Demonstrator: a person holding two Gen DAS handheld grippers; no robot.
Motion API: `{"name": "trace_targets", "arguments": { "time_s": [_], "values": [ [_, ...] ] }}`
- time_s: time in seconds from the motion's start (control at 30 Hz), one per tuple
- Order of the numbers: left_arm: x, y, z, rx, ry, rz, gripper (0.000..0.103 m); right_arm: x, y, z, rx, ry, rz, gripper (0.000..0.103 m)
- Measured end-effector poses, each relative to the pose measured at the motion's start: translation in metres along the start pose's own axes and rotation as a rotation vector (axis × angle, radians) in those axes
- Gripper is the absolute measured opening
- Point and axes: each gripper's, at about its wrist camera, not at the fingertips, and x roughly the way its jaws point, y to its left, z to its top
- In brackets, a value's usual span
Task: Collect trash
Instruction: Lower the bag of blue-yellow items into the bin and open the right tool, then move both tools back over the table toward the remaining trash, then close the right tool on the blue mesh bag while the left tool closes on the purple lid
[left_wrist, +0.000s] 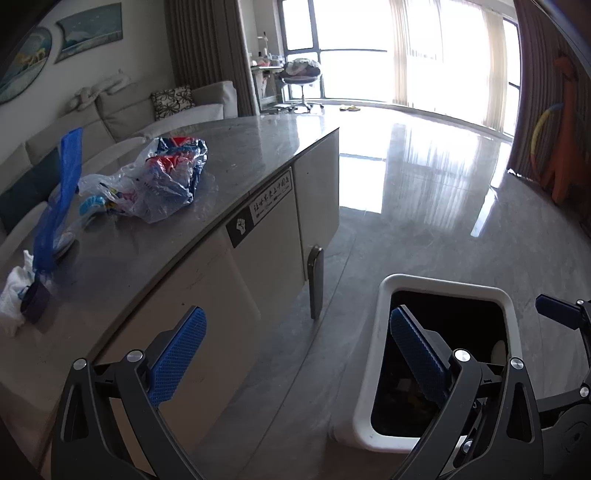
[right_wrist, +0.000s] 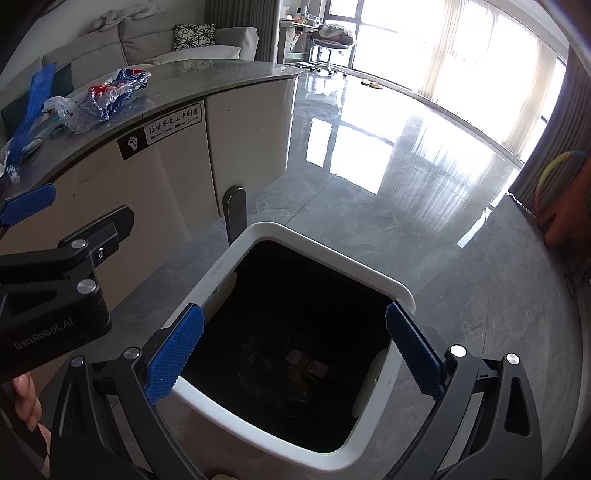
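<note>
My right gripper (right_wrist: 295, 354) hangs open over the white trash bin (right_wrist: 325, 258), with nothing between its blue pads. Some wrappers (right_wrist: 306, 363) lie at the bin's dark bottom. My left gripper (left_wrist: 295, 354) is open and empty, between the counter (left_wrist: 258, 147) and the bin (left_wrist: 373, 354). On the counter lie a crumpled clear bag with red and blue wrappers (left_wrist: 159, 177), a blue plastic strip (left_wrist: 59, 199), white tissue (left_wrist: 14, 295) and a small dark piece (left_wrist: 35, 302). In the right wrist view the bag (right_wrist: 107, 96) sits far left, behind the left gripper's pad (right_wrist: 29, 205).
The bin stands on the glossy grey floor (left_wrist: 424, 184) close to the white cabinet front, beside a dark handle (left_wrist: 316, 280). A sofa (left_wrist: 166, 107) lies behind the counter and an orange toy (left_wrist: 565, 140) stands at the right wall. A hand (right_wrist: 26, 398) grips the left tool.
</note>
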Motion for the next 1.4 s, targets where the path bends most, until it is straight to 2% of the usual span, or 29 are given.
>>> {"name": "trace_targets", "arguments": {
  "time_s": [0.2,0.5,0.67,0.8,0.97,1.13,1.3,1.4],
  "values": [
    [-0.02,0.027,0.005,-0.039,-0.032,0.028,0.098,-0.024,0.013,0.018,-0.003,-0.091,0.023,0.098],
    [-0.065,0.112,0.018,-0.192,-0.084,0.059,0.098,-0.07,0.07,0.056,-0.073,-0.254,0.111,0.098],
    [-0.089,0.156,0.031,-0.221,-0.13,0.11,0.098,-0.096,0.11,0.084,-0.144,-0.353,0.165,0.098],
    [-0.105,0.188,0.045,-0.212,-0.172,0.184,0.098,-0.104,0.138,0.104,-0.187,-0.402,0.209,0.098],
    [-0.116,0.23,0.052,-0.228,-0.217,0.278,0.098,-0.093,0.171,0.138,-0.194,-0.394,0.302,0.098],
    [-0.115,0.265,0.052,-0.236,-0.238,0.361,0.098,-0.065,0.205,0.172,-0.18,-0.356,0.362,0.098],
    [-0.098,0.282,0.047,-0.202,-0.198,0.422,0.098,-0.042,0.227,0.19,-0.126,-0.33,0.41,0.098],
    [-0.09,0.291,0.049,-0.231,-0.158,0.403,0.098,-0.031,0.236,0.191,-0.096,-0.296,0.452,0.098]
  ]
}}
